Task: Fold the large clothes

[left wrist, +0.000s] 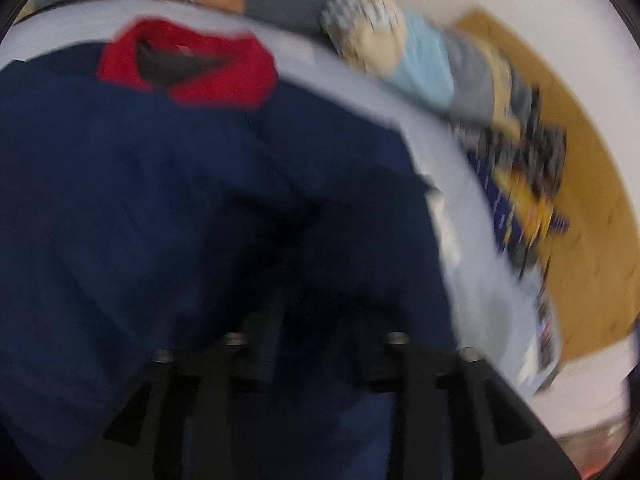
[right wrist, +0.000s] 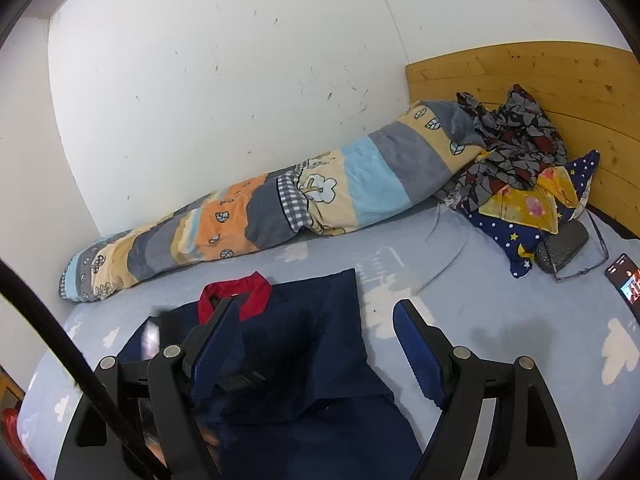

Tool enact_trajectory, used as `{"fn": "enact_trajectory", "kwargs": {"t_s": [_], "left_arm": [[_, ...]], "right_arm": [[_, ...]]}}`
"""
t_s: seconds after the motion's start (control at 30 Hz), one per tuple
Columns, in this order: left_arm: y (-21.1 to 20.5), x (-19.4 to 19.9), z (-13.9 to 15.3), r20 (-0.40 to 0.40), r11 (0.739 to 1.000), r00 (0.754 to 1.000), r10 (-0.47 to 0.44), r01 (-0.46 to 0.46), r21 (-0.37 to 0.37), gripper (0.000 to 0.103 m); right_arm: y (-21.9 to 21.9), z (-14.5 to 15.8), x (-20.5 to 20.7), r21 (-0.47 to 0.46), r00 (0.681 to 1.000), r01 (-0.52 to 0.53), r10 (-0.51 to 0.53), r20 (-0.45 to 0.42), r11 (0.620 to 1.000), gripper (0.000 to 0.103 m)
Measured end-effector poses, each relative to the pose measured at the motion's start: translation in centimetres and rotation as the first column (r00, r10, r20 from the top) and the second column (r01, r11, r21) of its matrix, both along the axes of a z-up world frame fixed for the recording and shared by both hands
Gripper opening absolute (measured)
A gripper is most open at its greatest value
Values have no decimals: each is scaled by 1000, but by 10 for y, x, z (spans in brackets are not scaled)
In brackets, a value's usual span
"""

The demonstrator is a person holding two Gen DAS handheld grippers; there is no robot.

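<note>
rolled quilt point(right wrist: 256, 216) by wall | star pillow point(right wrist: 532, 236) at headboard point(right wrist: 540, 76) | phone point(right wrist: 624, 282) on sheet

Both wrist cameras look down over the bed point(right wrist: 500, 308); the left sits closer; both share the navy shirt point(left wrist: 160, 200).

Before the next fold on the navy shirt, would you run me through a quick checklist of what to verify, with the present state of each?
1. Navy shirt lying on the bed sheet: ok.
2. Red collar at the far end, towards the rolled quilt: ok.
3. Right gripper open with nothing pinched: ok; the cloth lies beneath its fingers.
4. Left gripper free of cloth: cannot tell; its view is blurred and dark at the tips.
5. Phone and pillow apart from the shirt: ok.
6. Shirt flat, without bunching: not ok; the folded part shows raised creases.
</note>
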State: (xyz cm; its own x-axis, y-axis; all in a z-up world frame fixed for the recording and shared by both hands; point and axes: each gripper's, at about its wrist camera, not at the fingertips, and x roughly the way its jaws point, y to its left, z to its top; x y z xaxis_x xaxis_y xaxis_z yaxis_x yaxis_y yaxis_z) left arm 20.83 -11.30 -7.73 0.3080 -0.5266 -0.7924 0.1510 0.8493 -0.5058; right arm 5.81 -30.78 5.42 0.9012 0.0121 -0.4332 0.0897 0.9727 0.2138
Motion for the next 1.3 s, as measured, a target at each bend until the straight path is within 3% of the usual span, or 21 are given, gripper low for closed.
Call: {"fn": "enact_trajectory", "kwargs": {"t_s": [0.07,0.1,0.27,0.4,0.5,0.6,0.67,0.7,0.77,0.8,0.83,0.9,0.93,1.0,1.1,1.2,1.3], "left_arm": [[-7,-15,6,44,997,997,-58,56,45,55],[-7,-21,10,67,995,995,-76,72,64,69],[23,-30,54,198,993,974,-110,99,68,72],[68,-16,79,269,991,962,-35,-2,137,80],[114,-3,78,281,968,959,37,-104,228,80],[167,8,60,272,915,953,130,-221,338,80],[200,14,38,225,872,958,177,-258,416,80],[214,16,24,193,853,961,198,-266,449,80],[243,12,-6,130,862,966,222,-257,438,83],[250,9,-10,142,881,963,227,-265,392,83],[252,6,-8,151,878,963,223,-266,397,83],[244,5,2,166,857,964,206,-260,446,81],[238,3,13,206,864,961,187,-261,431,81],[229,6,31,266,865,949,169,-272,422,81],[220,29,52,308,861,935,178,-299,411,85],[221,65,42,254,866,947,198,-290,407,87],[226,97,16,208,821,953,220,-296,489,87]], "right_arm": [[1,-1,2,-4,1000,2,-2,-5,1000,83],[2,-2,3,-5,1000,2,-2,-5,1000,83],[7,-8,13,-14,1000,10,-10,-22,1000,83],[22,-25,40,-55,994,-44,38,-101,998,83],[53,-46,68,-114,977,-128,105,-186,985,81],[85,-74,95,-160,942,-225,173,-287,961,73],[84,-99,112,-164,916,-218,144,-374,962,58],[78,-110,118,-188,908,-185,94,-409,965,58],[59,-140,134,-235,850,-135,-9,-527,963,61],[45,-162,142,-171,799,-148,16,-601,974,61],[36,-168,140,-116,813,-142,49,-580,983,62],[36,-161,140,-129,805,-148,44,-592,981,62],[38,-153,139,-134,814,-145,41,-579,980,62],[40,-124,135,-100,863,-156,87,-498,983,62],[35,-95,148,-169,911,-102,24,-411,980,70],[28,-101,176,-172,900,-80,-2,-435,982,70],[21,-130,203,-208,867,-65,-48,-496,976,70]]}}
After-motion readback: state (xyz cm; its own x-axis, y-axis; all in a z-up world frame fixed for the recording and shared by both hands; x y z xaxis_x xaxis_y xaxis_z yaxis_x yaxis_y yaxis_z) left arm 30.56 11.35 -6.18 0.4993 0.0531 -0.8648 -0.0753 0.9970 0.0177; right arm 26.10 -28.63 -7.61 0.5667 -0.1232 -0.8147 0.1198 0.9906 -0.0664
